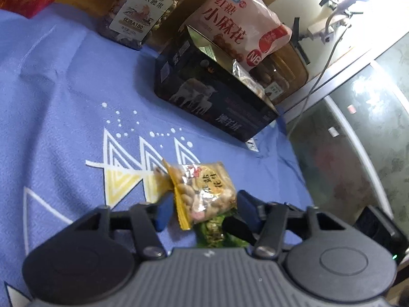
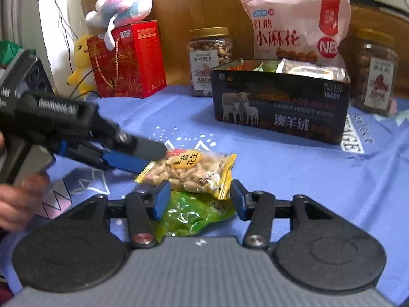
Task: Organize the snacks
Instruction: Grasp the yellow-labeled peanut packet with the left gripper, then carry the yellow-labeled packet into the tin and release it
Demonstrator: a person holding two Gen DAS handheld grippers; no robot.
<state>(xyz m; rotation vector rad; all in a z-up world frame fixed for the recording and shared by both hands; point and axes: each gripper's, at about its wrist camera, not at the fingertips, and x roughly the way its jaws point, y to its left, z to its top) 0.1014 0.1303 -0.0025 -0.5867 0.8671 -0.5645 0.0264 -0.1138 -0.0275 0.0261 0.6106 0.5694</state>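
Your left tongs are straddling the peanut packet at the bottom centre, spread, not yet pinching. Your right tongs are hovering spread over the green snack packet on the blue tabletop.

Bare blue cloth lies open between the near peanut packet and the far dark box; jars crowd behind it.

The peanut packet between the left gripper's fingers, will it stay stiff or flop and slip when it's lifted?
The peanut packet will probably sag: it is a thin film pouch of loose peanuts. Its glossy wrap looks slippery, so the open left gripper should squeeze the bulging middle, not the flat yellow crimped end. It seems light.
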